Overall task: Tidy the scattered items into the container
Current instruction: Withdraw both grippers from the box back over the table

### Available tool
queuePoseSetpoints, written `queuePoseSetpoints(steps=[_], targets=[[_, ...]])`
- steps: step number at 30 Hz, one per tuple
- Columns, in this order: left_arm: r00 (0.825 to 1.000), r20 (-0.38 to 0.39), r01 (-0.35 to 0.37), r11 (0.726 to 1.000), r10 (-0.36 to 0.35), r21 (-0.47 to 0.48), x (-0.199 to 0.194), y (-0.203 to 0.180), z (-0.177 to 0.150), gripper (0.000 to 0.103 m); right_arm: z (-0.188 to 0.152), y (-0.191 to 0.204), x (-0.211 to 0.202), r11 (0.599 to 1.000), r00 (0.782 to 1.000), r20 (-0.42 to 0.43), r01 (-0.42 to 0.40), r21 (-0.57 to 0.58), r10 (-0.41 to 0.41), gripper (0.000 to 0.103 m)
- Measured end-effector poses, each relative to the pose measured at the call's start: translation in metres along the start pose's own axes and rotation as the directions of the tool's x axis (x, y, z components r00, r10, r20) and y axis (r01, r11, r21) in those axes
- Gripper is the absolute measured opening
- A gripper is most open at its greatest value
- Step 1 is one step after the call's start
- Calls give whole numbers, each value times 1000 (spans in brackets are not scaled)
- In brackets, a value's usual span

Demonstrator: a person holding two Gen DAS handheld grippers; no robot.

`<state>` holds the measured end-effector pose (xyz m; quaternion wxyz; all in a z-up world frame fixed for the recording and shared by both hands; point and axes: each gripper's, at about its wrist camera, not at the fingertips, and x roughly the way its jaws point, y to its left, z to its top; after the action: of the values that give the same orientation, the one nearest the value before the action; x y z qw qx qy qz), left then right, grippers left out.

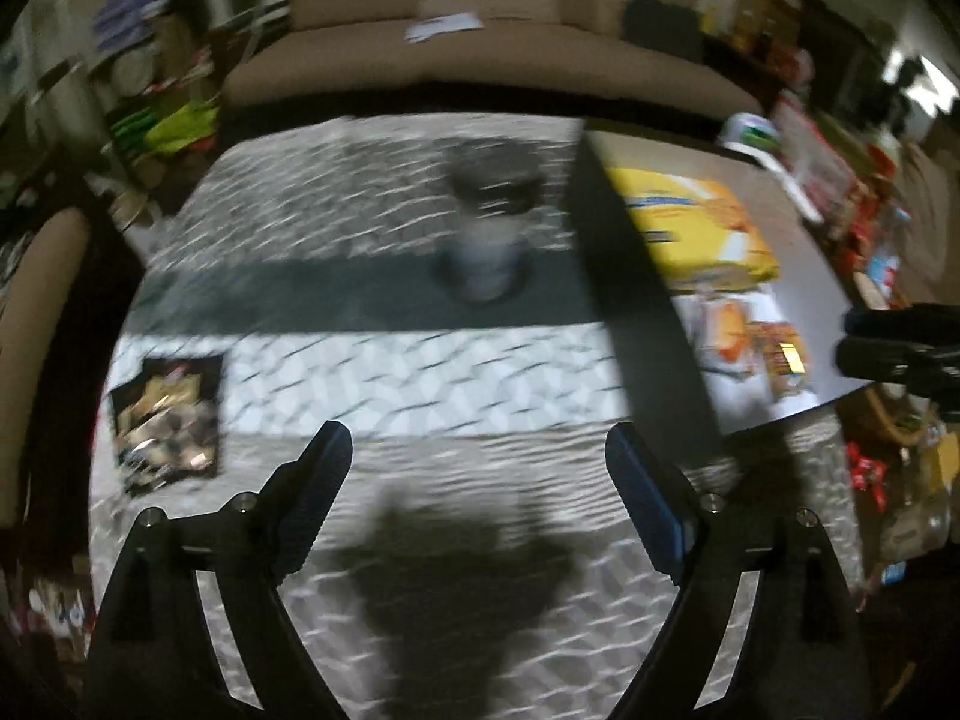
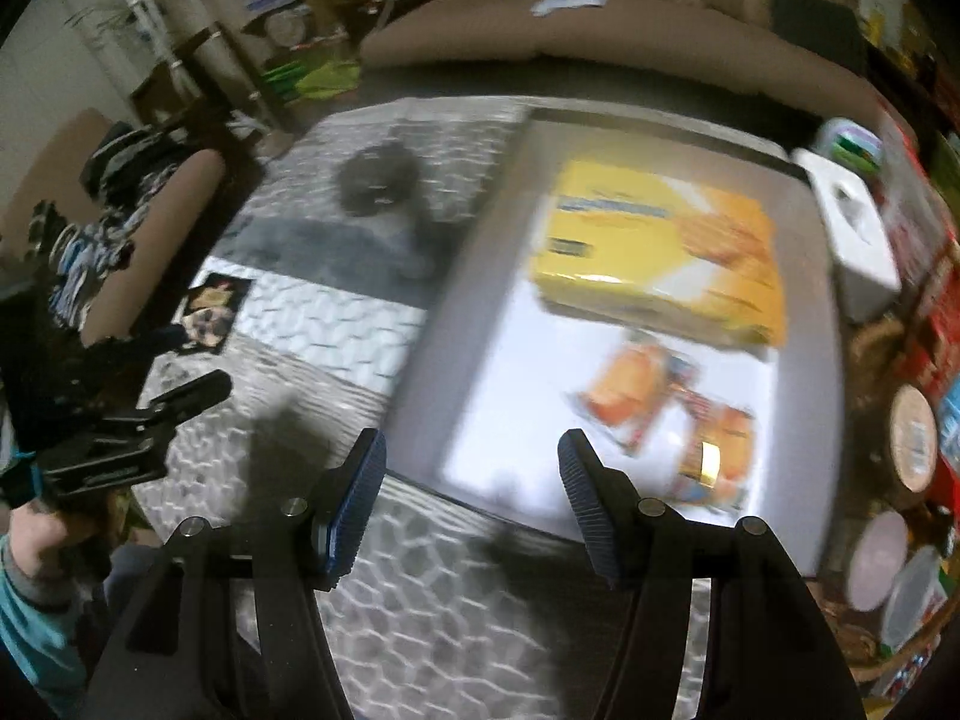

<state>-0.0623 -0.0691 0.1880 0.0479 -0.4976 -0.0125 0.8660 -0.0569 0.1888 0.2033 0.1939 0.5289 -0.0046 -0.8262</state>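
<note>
A grey open box [image 2: 831,324] sits on a patterned grey rug; it also shows in the left wrist view [image 1: 636,300]. Inside lie a yellow snack box [image 2: 660,252] and orange snack packets [image 2: 672,426]. On the rug lie a dark jar on its side [image 1: 486,228], which also shows in the right wrist view [image 2: 384,192], and a dark snack packet [image 1: 168,420], seen too in the right wrist view [image 2: 216,312]. My left gripper [image 1: 480,456] is open and empty above the rug. My right gripper [image 2: 471,462] is open and empty over the box's near edge.
A beige sofa [image 1: 480,42] stands behind the rug. A white tissue box [image 2: 858,234] and cluttered packages [image 2: 924,312] lie right of the box. Containers with lids [image 2: 900,552] sit at the near right. Shelves and clutter [image 1: 150,96] stand at the left.
</note>
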Motion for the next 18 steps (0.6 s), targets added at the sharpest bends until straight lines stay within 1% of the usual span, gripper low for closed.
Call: queuePoseSetpoints(steps=[2,7,12,14,16,18], targets=[[1000,-3,-23,999,23,-39,0,32,-8,86,8,30,12,999,1000,-3,-16,-30,16,62],[997,-16,-76,988,74,-135,1,117,-28,86,22,85,43,996,999,-21,-47,-76,45,62],[994,-19,-110,967,109,-232,-2,197,-46,86,34,145,83,990,996,-50,-84,-117,79,62],[992,-21,-122,955,121,-271,0,228,-52,86,40,170,103,986,993,-60,-109,-124,102,65],[993,-19,-115,940,115,-320,1,257,-57,86,42,189,118,983,990,-63,-133,-124,126,66],[996,-14,-84,926,85,-369,4,282,-63,86,44,207,136,979,984,-68,-169,-115,162,66]])
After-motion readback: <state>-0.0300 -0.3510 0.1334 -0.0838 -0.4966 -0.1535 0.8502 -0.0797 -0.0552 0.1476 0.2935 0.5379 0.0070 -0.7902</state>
